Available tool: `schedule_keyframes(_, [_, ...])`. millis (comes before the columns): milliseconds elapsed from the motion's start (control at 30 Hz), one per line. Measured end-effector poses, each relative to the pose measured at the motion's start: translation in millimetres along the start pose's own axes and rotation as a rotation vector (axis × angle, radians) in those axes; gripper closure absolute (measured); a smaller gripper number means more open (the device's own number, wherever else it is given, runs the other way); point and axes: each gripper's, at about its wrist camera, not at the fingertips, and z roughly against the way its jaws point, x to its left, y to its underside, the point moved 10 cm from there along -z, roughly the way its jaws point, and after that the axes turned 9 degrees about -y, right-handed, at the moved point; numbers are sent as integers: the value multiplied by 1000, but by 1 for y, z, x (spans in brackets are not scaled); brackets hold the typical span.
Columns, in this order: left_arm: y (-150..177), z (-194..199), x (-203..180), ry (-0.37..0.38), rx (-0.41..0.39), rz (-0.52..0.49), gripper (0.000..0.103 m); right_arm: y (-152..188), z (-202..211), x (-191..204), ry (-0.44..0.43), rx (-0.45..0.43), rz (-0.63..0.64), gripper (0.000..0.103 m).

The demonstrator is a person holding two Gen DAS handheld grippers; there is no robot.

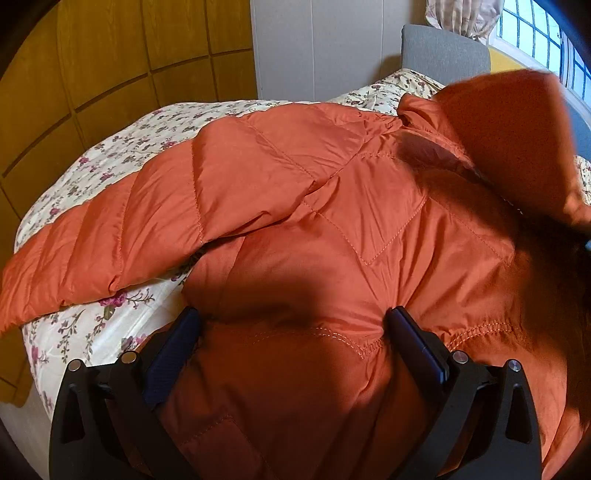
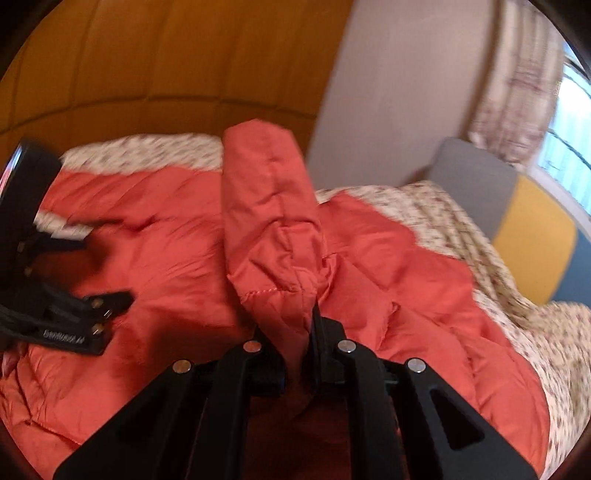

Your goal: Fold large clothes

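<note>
An orange quilted puffer jacket lies spread on a floral bedspread. My left gripper is open, its jaws wide apart, pressed onto the jacket's lower body by the elastic hem. One sleeve stretches out to the left. My right gripper is shut on the other sleeve and holds it lifted above the jacket; that raised sleeve shows at the upper right of the left wrist view. The left gripper also shows at the left of the right wrist view.
Wooden wardrobe panels stand behind the bed. A grey headboard and a window with a curtain are at the far right. The bed's edge drops off at the lower left.
</note>
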Motion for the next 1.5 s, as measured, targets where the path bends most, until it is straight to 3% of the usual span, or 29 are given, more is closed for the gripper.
schedule_keyframes(100, [0,-1,-1,-9,-3,-4,3,7,-20,16,-61,80,40,91])
schedule_keyframes(167, [0,-1,0,-9,-2,-3,3,12,-32,18,-56,122,53,89])
schedule_keyframes(267, [0,-1,-1,-10,1,-5,3,14,-31,15,-51,126,53,82])
schedule_keyframes(333, [-1,-1,-1,-7,4,-5,3,11,-20,10,-50,118,30,50])
schedule_keyframes(400, [0,-1,0,2,6,0,3,3,4,13,-87,71,-13,45])
schedule_keyframes(533, [-1,1,1,2,6,-2,3,-6,74,-2,-110,-79,-149,43])
schedule_keyframes(700, [-15,35,-4,32,-46,-10,3,28,127,-94,109,-181,-466,44])
schedule_keyframes(800, [-46,75,-10,99,-166,74,3,68,133,-154,237,-167,-721,67])
schedule_keyframes(867, [-61,87,-29,138,-190,71,3,89,125,-180,263,-144,-845,68])
schedule_keyframes(967, [-77,76,-78,157,-195,-49,3,93,108,-194,295,-96,-810,69])
schedule_keyframes(1100, [-73,29,-115,128,-133,-175,3,109,87,-202,321,-15,-797,69])
schedule_keyframes(1267, [-58,-9,-122,223,-12,-124,3,137,53,-206,304,60,-823,69])
schedule_keyframes(1500, [-54,-10,-125,202,-11,-140,3,145,46,-205,321,84,-825,68])
